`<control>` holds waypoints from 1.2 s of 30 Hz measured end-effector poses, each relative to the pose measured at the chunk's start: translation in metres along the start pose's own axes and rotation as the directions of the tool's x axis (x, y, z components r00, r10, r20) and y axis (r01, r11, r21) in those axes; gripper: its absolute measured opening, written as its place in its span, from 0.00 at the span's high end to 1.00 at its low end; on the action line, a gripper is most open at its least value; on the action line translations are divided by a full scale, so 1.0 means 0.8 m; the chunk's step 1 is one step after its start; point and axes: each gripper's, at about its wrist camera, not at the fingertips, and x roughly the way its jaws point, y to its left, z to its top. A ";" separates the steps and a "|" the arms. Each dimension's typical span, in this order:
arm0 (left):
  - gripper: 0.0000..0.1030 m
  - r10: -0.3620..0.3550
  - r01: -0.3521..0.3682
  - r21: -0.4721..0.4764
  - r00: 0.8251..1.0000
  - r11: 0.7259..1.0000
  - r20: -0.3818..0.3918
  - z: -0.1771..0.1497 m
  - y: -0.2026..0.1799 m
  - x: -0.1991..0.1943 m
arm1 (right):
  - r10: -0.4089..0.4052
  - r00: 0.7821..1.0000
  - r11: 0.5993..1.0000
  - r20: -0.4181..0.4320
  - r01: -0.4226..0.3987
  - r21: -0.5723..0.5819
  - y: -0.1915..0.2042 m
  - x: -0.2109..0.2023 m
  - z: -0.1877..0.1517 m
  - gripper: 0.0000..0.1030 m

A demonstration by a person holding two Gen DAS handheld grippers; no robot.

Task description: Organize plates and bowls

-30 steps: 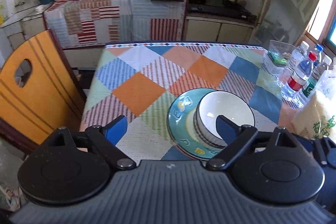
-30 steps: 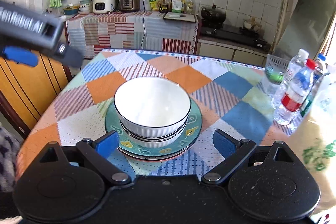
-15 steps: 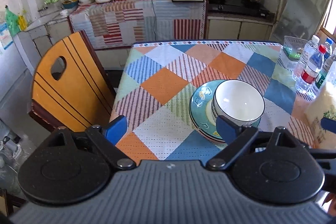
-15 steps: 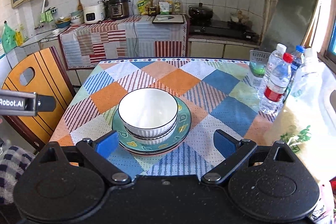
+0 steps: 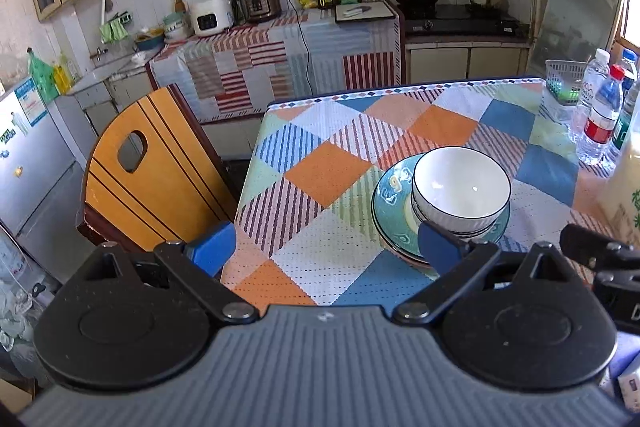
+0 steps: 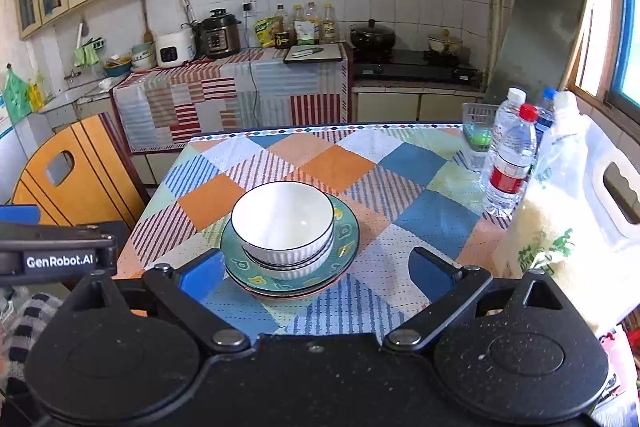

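Kitchen table (image 6: 416,163) under patchwork cloth, stacked bowls (image 6: 282,223) on plates (image 6: 344,239); left tongs (image 5: 326,249) opening, right tongs (image 6: 316,271) wide, both empty.

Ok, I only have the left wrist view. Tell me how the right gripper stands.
Observer: The right gripper is open with nothing between its fingers. The bowls sit just ahead of it, nested on the plates.
Operator: Report what that pale thing at my right edge is.
Observer: It is a large bag of rice with a cut-out carry handle. It stands on the table's right side, next to the water bottles and apart from the stack.
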 end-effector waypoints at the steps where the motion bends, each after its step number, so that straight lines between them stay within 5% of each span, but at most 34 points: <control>1: 0.04 -0.005 0.005 -0.004 1.000 1.000 -0.002 -0.001 -0.001 0.000 | 0.000 1.000 1.000 0.001 0.000 0.003 -0.002 0.000 -0.001 0.03; 36: 0.04 -0.036 0.035 -0.073 0.999 0.997 -0.022 -0.017 0.004 0.005 | -0.019 1.000 0.999 0.012 0.019 -0.026 -0.003 0.005 -0.015 0.03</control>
